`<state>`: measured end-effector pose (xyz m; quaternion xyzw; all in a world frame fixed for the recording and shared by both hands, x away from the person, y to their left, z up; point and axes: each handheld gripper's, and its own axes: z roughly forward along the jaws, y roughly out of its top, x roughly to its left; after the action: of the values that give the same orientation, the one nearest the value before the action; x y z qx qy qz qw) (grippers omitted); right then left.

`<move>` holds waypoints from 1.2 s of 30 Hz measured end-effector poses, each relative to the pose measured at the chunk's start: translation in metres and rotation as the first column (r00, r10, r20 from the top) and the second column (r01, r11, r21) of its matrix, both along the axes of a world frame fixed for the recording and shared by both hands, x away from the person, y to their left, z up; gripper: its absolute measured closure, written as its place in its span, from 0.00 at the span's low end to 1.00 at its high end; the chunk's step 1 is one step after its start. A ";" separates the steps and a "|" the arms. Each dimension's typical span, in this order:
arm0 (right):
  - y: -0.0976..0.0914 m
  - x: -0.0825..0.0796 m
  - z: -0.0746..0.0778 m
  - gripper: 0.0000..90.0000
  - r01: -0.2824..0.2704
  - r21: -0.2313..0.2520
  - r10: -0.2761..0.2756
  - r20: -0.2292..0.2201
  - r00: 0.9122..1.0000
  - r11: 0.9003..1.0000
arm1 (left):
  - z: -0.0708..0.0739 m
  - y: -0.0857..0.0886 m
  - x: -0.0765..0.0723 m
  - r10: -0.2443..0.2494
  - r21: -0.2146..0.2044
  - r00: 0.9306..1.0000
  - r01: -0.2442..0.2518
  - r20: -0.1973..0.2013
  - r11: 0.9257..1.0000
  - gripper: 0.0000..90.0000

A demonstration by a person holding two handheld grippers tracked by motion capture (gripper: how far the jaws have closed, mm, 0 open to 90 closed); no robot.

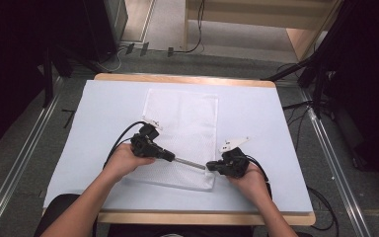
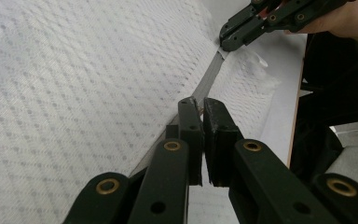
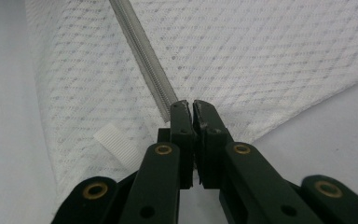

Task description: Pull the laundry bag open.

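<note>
A white mesh bag (image 1: 182,123) lies flat on the pale sheet covering the table (image 1: 256,123). Its grey zipper (image 1: 190,163) runs along the near edge, stretched between my two grippers. My left gripper (image 1: 170,157) is shut on the zipper (image 2: 207,84), seemingly at the pull, with its jaws pinched together (image 2: 198,103). My right gripper (image 1: 209,167) is shut on the zipper's end (image 3: 144,60) at the bag's near right corner, jaws tight (image 3: 189,106). It also appears in the left gripper view, its tip (image 2: 224,43) on the zipper line. A small white ribbed tab (image 3: 116,144) sits beside the zipper.
The wooden table edge (image 1: 202,218) runs close below both hands. Black stands (image 1: 321,74) and cables (image 1: 301,123) are to the right of the table, dark equipment (image 1: 54,59) to the left. Metal floor rails (image 1: 24,158) flank the table.
</note>
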<state>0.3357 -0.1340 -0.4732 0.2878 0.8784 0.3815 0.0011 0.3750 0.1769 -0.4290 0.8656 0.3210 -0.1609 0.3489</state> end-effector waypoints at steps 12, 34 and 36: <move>0.000 0.000 0.000 0.98 0.004 0.001 -0.004 -0.007 1.000 1.000 | 0.004 0.020 0.002 0.023 0.013 1.000 -0.023 -0.003 1.000 0.97; 0.002 0.001 0.002 0.98 -0.010 -0.014 0.010 -0.009 1.000 1.000 | 0.011 0.062 -0.003 0.072 0.010 0.997 -0.072 -0.003 0.997 0.97; 0.001 0.002 0.001 0.98 -0.010 -0.012 0.010 -0.013 1.000 1.000 | 0.011 0.066 -0.003 0.081 0.009 0.997 -0.081 -0.004 0.997 0.97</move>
<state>0.3375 -0.1328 -0.4718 0.2858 0.8821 0.3745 -0.0047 0.3718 0.2427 -0.4178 0.8532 0.3573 -0.1471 0.3504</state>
